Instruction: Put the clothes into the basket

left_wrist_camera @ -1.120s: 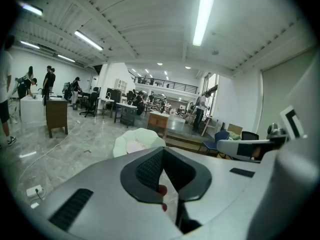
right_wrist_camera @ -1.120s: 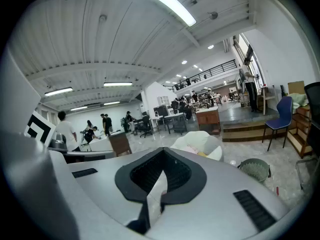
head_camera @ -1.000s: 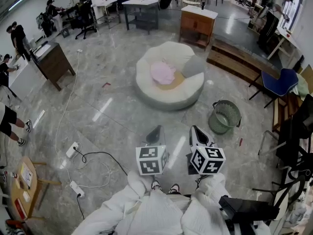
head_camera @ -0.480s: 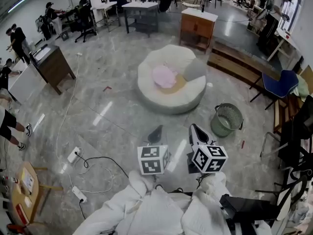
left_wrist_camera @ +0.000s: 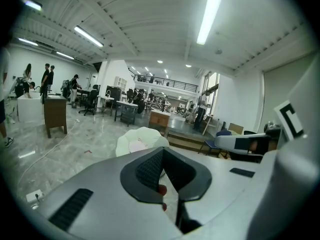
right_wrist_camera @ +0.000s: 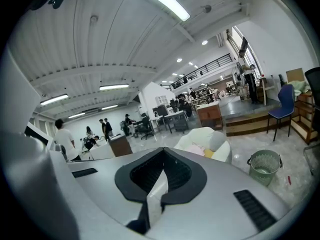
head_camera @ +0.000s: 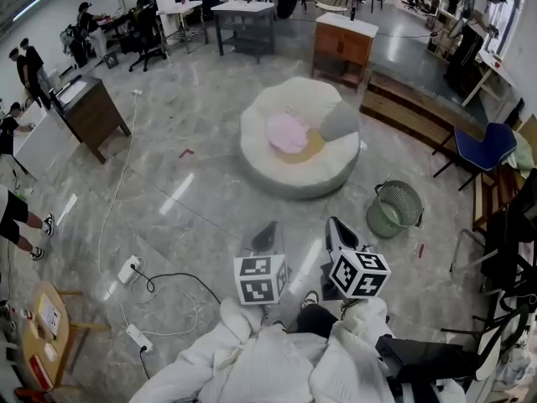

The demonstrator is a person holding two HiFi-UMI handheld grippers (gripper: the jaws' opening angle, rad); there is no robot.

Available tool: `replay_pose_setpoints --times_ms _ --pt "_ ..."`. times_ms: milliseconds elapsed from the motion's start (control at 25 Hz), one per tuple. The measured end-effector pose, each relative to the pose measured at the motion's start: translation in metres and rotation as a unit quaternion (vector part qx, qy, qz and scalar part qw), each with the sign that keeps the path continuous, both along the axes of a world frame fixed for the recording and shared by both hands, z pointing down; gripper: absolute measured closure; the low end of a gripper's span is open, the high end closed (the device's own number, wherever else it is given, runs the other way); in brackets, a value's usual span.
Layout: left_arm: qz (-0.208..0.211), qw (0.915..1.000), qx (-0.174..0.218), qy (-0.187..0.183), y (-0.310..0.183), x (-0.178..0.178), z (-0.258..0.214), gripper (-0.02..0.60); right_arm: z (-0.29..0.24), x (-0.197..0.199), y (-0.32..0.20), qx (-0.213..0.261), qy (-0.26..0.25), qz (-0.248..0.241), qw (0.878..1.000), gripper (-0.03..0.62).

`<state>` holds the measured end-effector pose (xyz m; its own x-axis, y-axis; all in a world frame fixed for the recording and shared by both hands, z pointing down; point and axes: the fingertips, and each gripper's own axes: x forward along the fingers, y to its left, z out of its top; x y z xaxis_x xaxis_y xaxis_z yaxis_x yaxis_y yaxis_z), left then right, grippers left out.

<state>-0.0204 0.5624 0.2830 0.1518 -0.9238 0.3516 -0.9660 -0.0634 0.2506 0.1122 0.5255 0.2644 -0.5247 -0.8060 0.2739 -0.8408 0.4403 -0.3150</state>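
Note:
A pink cloth [head_camera: 287,131], a yellow one [head_camera: 309,147] and a grey piece [head_camera: 339,120] lie on a round white beanbag [head_camera: 277,162] across the floor. The green mesh basket [head_camera: 394,210] stands on the floor to the beanbag's right. My left gripper [head_camera: 266,235] and right gripper [head_camera: 338,233] are held side by side in front of me, both shut and empty, well short of the clothes. The left gripper view looks over my left gripper [left_wrist_camera: 162,156] at the beanbag [left_wrist_camera: 125,139] and pink cloth [left_wrist_camera: 137,145]. Beyond my right gripper [right_wrist_camera: 162,166], its own view takes in the beanbag [right_wrist_camera: 205,134] and basket [right_wrist_camera: 265,166].
Cables and power strips [head_camera: 127,269] lie on the floor at my left. A wooden cabinet [head_camera: 88,107] stands left, another [head_camera: 342,47] behind the beanbag. A low wooden step [head_camera: 411,112] and a blue chair [head_camera: 482,145] are at the right. People stand at the far left.
I have walked forward: the beanbag and basket have slid lower and to the right in the head view. Both grippers stay shut and side by side.

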Motion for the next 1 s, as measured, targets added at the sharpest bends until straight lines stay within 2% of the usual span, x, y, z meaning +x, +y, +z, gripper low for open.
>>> replay_pose_setpoints --times_ms 320,640,880,1000 --pt "-0.001 1.0000 -0.007 -0.004 -0.051 -0.005 0.013 0.580 0.014 -0.006 -0.053 -0.011 -0.004 -0.002 1.000 0.571" --pt "-0.018 0.9997 -0.010 -0.014 -0.134 -0.017 0.013 0.580 0.019 -0.018 -0.141 -0.018 -0.004 -0.025 1.000 0.571" --pt "-0.029 0.9994 -0.006 -0.019 -0.198 -0.011 0.009 0.580 0.017 -0.010 -0.215 -0.019 -0.003 -0.035 0.999 0.571" --pt "-0.027 0.9994 -0.016 -0.016 -0.233 -0.006 0.014 0.580 0.015 -0.005 -0.249 -0.016 -0.004 -0.035 0.999 0.571"
